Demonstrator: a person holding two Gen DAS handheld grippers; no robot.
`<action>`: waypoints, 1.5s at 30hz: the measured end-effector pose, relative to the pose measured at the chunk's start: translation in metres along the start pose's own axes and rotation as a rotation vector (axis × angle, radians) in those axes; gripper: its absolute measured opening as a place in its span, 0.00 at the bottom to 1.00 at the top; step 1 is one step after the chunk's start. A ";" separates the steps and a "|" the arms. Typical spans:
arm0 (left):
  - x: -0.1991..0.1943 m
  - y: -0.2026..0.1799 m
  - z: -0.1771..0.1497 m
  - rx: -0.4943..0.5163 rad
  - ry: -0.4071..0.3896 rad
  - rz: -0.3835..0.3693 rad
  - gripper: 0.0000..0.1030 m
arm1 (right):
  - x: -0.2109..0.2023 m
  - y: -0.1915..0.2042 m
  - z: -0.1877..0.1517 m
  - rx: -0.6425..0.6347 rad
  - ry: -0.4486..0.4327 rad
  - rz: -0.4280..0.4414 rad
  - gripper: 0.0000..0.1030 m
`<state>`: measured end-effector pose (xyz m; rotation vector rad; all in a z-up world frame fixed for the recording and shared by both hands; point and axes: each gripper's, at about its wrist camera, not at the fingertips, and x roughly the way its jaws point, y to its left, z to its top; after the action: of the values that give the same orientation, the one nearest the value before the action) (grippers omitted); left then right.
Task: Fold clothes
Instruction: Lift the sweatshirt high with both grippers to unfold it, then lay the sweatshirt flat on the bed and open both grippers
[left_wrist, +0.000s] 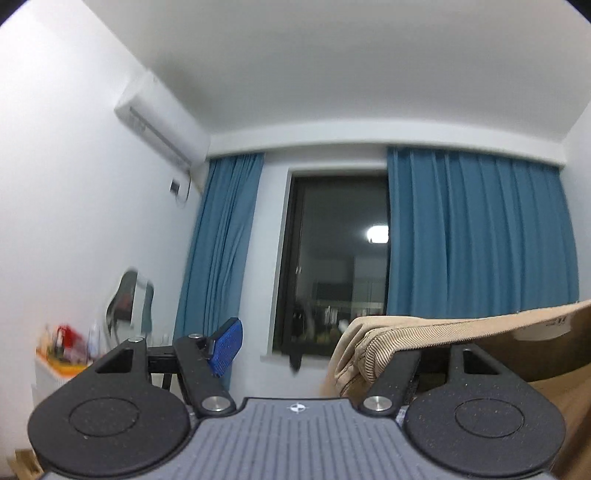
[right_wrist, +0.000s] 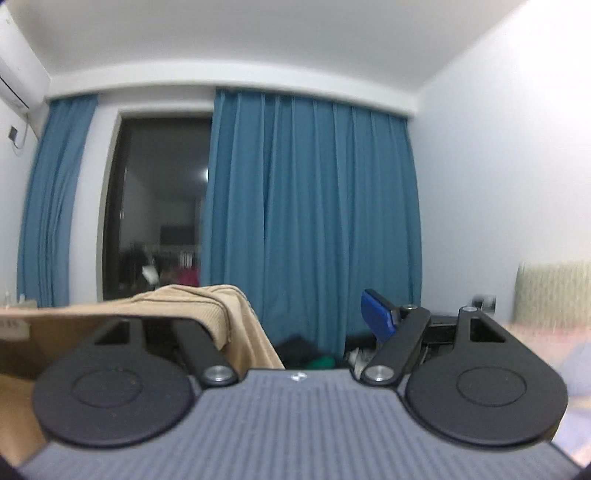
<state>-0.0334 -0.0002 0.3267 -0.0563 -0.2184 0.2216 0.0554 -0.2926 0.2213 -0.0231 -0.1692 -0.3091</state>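
Tan ribbed garment (left_wrist: 406, 332) hangs in the air in front of the window (left_wrist: 332, 266), stretched as a band between the 2 tools, with more of it drooping out of view. In the left wrist view it lies to the lower right of the window, draped over the inner finger of the left gripper (left_wrist: 295, 350). The outer finger, with its blue pad (left_wrist: 225, 347), stands bare to the window's lower left. In the right wrist view the same cloth sits just below the window, slung over the inner finger of the right gripper (right_wrist: 299, 321), whose other finger stands free in front of the blue curtain (right_wrist: 314, 203) to the window's right.

Both tools are spread wide. Each has 1 finger under the fabric and nothing squeezed between its pads, so the cloth looks hooked rather than pinched.

That is the weak point, in my judgement. With no clamp on either end, a tilt of either tool towards the window could let the fabric slide off a fingertip. Pulling the 2 tools apart could drag it off as well. Losing 1 end would leave the garment dangling in a heap, and any fold would come out crooked.
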 end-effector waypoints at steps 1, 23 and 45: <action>-0.001 0.001 0.021 -0.026 -0.001 -0.020 0.68 | -0.006 -0.003 0.017 -0.015 -0.028 -0.002 0.73; 0.123 0.011 0.029 -0.046 0.200 -0.075 0.71 | 0.058 0.004 0.038 -0.064 0.071 0.128 0.81; 0.415 -0.066 -0.515 0.263 0.763 -0.051 0.72 | 0.369 0.108 -0.421 -0.215 0.691 0.135 0.81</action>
<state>0.4893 0.0122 -0.0834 0.1264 0.5687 0.1631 0.5029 -0.3210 -0.1310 -0.1378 0.5502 -0.1854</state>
